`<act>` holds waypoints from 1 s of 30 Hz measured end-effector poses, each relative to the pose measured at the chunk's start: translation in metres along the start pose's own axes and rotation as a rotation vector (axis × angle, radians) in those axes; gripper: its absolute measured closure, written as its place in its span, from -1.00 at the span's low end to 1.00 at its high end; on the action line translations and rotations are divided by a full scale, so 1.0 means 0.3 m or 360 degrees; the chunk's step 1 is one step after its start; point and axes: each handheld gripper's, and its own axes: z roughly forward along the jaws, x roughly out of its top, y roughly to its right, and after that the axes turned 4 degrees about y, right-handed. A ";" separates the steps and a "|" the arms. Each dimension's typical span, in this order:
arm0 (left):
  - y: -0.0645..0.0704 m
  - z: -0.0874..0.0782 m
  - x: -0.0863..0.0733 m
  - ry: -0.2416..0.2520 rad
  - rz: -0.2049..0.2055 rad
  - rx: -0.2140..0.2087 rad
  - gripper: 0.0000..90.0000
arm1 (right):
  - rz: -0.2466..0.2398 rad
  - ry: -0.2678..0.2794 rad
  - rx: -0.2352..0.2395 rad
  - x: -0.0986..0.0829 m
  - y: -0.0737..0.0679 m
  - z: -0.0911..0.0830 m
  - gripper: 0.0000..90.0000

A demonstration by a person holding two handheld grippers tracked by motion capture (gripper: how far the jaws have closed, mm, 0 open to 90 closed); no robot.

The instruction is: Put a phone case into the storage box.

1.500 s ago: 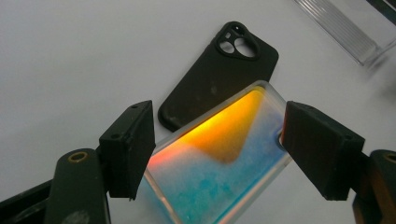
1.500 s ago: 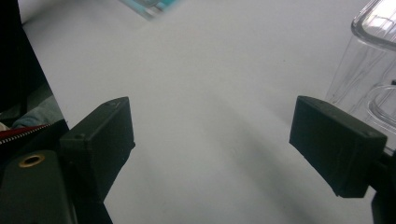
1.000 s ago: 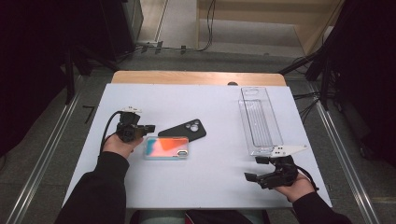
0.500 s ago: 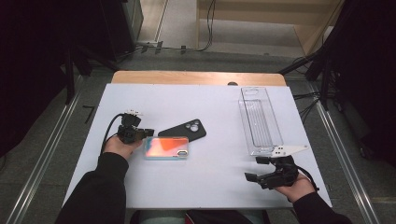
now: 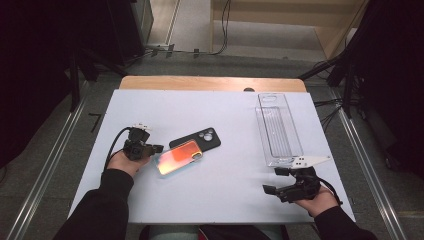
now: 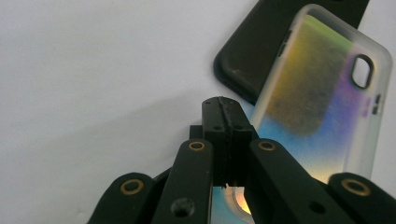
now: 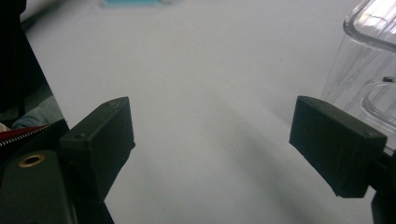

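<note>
On the white table (image 5: 215,195) the left gripper (image 5: 156,148) has its jaws pressed together, seemingly pinching the near edge of the frosted, rainbow-tinted phone case (image 5: 179,156) that overlaps a black case (image 5: 200,138), probably to drag it free, while the right gripper (image 5: 272,181) waits wide open and empty.

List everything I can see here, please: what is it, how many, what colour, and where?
Table: one, white, centre of the high view.
Black case: one, black, left of middle, partly under the other case.
Clear case: one, frosted with an orange-to-blue tint, lying across the black case's near end.
Tray: one, clear plastic, long, right side of the table.
Left gripper: one, black, jaws shut on the clear case's edge.
Right gripper: one, black, jaws open over bare table near the tray.
Hands: two, at the near edge, dark sleeves.
</note>
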 end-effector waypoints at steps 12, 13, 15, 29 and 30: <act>0.030 -0.010 -0.018 -0.0034 0.0014 -0.0039 1.00 | 0.0001 0.0005 -0.0003 -0.001 0.000 -0.003 -0.73; 0.030 -0.010 -0.018 -0.0034 0.0014 -0.0039 1.00 | 0.0001 0.0005 -0.0003 -0.001 0.000 -0.003 -0.73; 0.025 -0.012 -0.018 -0.0015 0.0000 -0.0038 1.00 | 0.0000 0.0005 -0.0003 -0.001 0.000 -0.003 -0.73; 0.033 -0.110 -0.026 0.0174 -0.0032 -0.0158 0.20 | 0.0003 0.0019 -0.0013 -0.001 0.006 -0.008 -0.73; 0.039 -0.117 -0.027 0.0181 -0.0025 -0.0179 0.07 | 0.0002 0.0019 -0.0015 -0.001 0.007 -0.008 -0.73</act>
